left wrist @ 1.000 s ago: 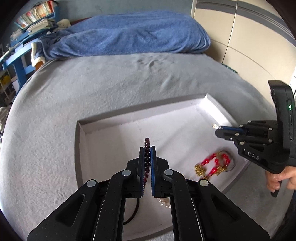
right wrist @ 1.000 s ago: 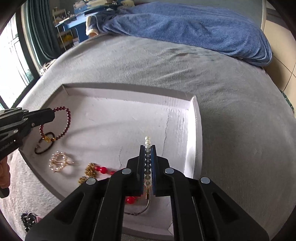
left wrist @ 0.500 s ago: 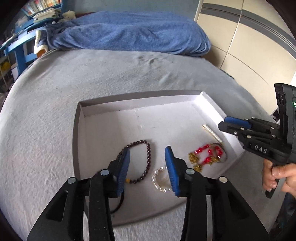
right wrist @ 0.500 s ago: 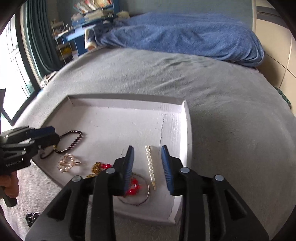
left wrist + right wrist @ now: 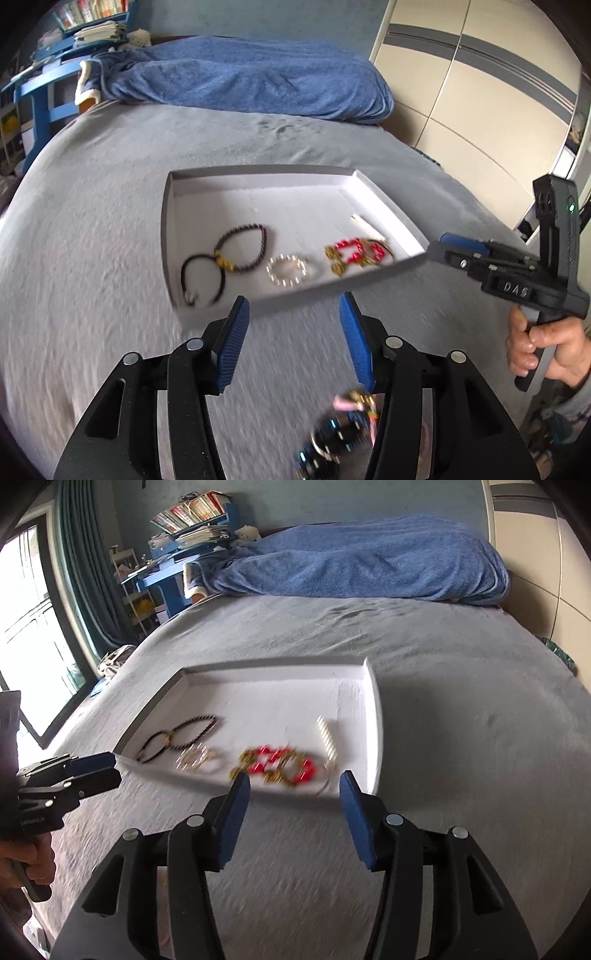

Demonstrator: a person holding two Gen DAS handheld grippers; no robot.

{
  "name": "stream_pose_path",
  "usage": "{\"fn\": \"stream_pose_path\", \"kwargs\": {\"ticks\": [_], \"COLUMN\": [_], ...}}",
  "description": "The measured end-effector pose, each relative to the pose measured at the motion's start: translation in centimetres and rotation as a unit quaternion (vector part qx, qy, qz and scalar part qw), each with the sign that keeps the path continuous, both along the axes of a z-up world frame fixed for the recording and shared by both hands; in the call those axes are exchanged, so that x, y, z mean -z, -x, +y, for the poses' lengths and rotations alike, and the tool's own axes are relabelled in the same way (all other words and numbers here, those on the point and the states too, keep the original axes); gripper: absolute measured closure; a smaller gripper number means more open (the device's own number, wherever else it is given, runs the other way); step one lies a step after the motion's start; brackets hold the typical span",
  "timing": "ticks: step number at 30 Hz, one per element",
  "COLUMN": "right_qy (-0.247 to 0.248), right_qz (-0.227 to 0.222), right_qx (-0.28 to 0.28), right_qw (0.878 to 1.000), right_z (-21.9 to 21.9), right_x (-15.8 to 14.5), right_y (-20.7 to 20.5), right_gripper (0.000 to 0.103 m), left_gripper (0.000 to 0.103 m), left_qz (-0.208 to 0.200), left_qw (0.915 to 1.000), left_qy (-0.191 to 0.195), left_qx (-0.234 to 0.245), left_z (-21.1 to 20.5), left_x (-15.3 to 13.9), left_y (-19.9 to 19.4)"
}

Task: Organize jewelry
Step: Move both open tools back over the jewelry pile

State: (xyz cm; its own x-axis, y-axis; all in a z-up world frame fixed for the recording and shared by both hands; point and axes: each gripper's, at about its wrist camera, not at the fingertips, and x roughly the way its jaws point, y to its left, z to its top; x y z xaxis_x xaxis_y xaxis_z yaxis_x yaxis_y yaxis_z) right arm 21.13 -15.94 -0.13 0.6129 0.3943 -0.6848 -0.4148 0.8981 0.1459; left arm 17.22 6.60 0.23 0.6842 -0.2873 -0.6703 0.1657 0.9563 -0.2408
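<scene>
A white tray (image 5: 168, 221) lies on the grey bed. In it lie a dark bead bracelet (image 5: 243, 243), a black cord (image 5: 201, 277), a pearl bracelet (image 5: 288, 271), a red and gold piece (image 5: 354, 253) and a pearl hair clip (image 5: 364, 223). My left gripper (image 5: 293, 339) is open and empty, pulled back in front of the tray. A blurred pile of dark and pink jewelry (image 5: 340, 432) lies on the bed below it. My right gripper (image 5: 293, 816) is open and empty, just short of the tray's near rim (image 5: 373, 720). The clip (image 5: 327, 736) lies in the tray's right part.
A blue blanket (image 5: 240, 77) lies bunched at the head of the bed. A blue desk with books (image 5: 177, 554) and a curtained window (image 5: 44, 627) stand to the left. Wardrobe doors (image 5: 480, 92) are on the right. Grey bedding (image 5: 461, 738) surrounds the tray.
Both grippers opened, leaving the dark bead bracelet and the pearl clip in the tray, then drew back and up away from it.
</scene>
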Motion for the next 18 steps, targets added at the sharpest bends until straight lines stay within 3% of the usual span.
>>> {"fn": "stream_pose_path", "kwargs": {"ticks": [12,18], "right_qy": [0.001,0.022], "right_qz": [0.033,0.045], "right_qx": [-0.065,-0.108], "right_qw": [0.997,0.993], "right_z": [2.6,4.8], "right_x": [2.8,4.6], "right_y": [5.8,7.2], "right_gripper": [0.052,0.052], "left_gripper": [0.051,0.051], "left_qz": [0.003,-0.001], "left_qw": [0.9993,0.9965], "left_qy": [0.024,0.057], "left_qx": [-0.029,-0.061], "left_z": [1.7,4.0], "left_x": [2.4,4.2], "left_y": [6.9,9.2]}}
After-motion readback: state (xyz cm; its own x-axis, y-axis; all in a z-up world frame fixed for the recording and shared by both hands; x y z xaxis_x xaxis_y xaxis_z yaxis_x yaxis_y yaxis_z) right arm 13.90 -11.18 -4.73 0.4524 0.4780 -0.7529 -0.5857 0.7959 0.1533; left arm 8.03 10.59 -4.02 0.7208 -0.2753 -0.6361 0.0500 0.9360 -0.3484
